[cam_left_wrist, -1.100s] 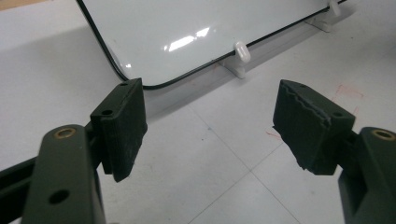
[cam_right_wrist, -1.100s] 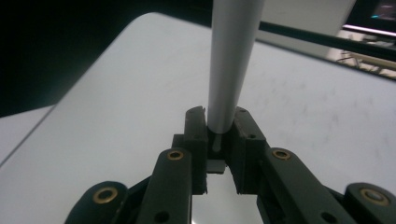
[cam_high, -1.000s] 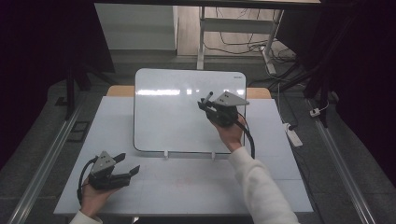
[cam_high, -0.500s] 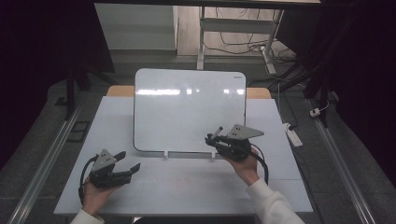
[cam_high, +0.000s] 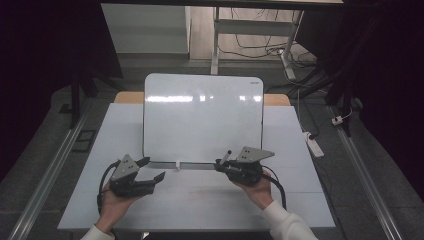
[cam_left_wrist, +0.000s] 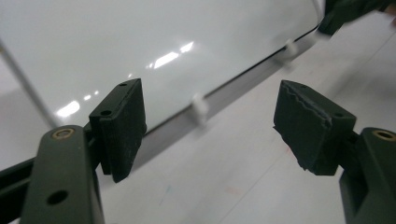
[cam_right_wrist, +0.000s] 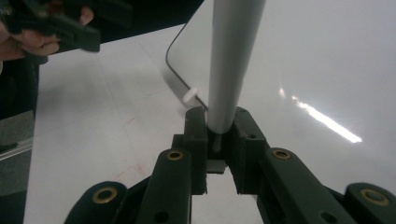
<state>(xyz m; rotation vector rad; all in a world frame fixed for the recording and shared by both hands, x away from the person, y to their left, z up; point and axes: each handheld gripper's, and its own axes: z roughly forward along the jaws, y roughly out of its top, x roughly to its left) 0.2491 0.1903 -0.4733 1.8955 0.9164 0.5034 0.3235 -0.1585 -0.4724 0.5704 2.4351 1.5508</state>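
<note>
Marker: a pale grey marker (cam_right_wrist: 231, 60) stands between the jaws of the right gripper (cam_high: 223, 163), pinched at its lower end, its barrel running out over the whiteboard (cam_high: 202, 117).
Right gripper: jaws closed tight on the marker, held just beside the whiteboard's lower right edge.
Left gripper: the left gripper (cam_high: 152, 170) has jaws standing wide apart with nothing between them, above the table (cam_high: 200, 200), near the board's lower left corner.
Whiteboard: lies flat on the white table, blank, with small white clips (cam_left_wrist: 200, 106) along its near edge.

Bare table (cam_high: 200, 195) between both hands lies open; the propped whiteboard (cam_high: 202, 120) blocks passage behind
</note>
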